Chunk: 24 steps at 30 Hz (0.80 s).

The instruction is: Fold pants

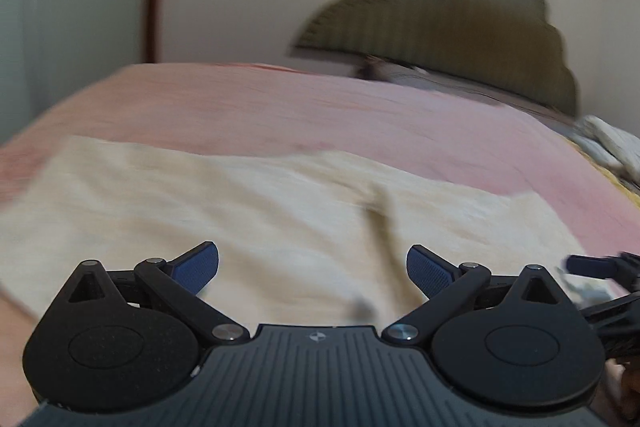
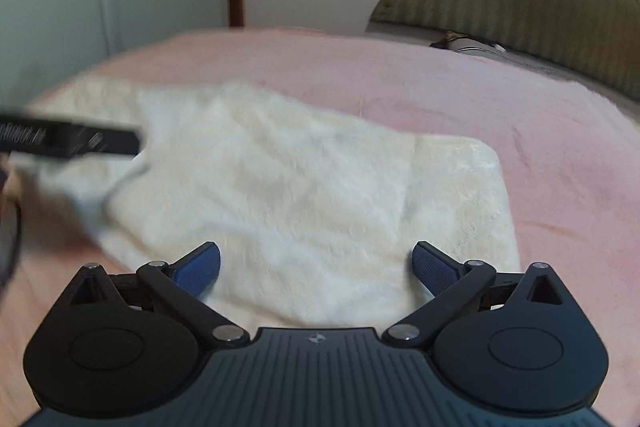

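On pink bed: cream fleece pants lie flat beneath my grippers. Left gripper spread wide, empty; right gripper likewise. Advice: pinch near edge at matching corners, lift evenly, avoid bunching.

Cream, fuzzy pants lie spread flat and slightly rumpled on the pink bedspread.

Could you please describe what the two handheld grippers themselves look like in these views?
Both the left gripper and the right gripper match: black linkage arms with silver pivot pins, rounded black side housings, a ribbed dark grey body with a small emblem, and fingers padded in textured blue.
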Motion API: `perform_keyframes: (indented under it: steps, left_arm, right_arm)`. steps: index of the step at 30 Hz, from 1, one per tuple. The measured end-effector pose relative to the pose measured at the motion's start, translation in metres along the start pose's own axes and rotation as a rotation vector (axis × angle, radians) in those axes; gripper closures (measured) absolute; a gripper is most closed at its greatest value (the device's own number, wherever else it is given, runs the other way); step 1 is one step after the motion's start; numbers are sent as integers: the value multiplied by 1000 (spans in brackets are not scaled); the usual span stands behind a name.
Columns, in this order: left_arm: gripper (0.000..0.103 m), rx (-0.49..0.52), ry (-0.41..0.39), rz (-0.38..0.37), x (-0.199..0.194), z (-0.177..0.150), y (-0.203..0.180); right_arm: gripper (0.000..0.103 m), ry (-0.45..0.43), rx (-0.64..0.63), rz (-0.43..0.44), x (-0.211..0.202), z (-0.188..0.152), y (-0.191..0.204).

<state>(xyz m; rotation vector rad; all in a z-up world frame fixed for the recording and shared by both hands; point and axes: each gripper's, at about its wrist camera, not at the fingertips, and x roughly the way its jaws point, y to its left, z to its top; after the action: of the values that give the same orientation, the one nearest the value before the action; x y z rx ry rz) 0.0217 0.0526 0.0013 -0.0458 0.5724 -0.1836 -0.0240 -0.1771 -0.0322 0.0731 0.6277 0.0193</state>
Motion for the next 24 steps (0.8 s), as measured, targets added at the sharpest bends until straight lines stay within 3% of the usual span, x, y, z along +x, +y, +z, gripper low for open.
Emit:
perform_keyframes:
  steps: [2,5,9,11,14,18,20,24]
  left_arm:
    - [1,-49,-5,121,-12,3,32]
    - [1,-184,-3,276,-30,7,84]
    - [1,-403,50,344,-51,5,152]
    - [1,-487,94,303,-54,3,175]
    - [1,-604,149,166,-54,-4,198]
    - [1,-636,169,101,-49,-6,204]
    - [1,-653,177,47,-45,-4,207]
    - [1,-778,196,-123,-27,-10,217]
  right_arm:
    - [0,-42,29,38,-3,11,11]
    - [0,-59,-130,118,0,26,54]
    - [0,-74,-419,172,10,25,137]
    - [0,-85,-526,197,17,19,174]
    - [0,-113,-677,241,21,8,217]
    - [0,-153,-847,144,40,-3,261]
    - [0,-180,-865,110,47,-1,271]
    - [0,-205,-878,78,64,9,290]
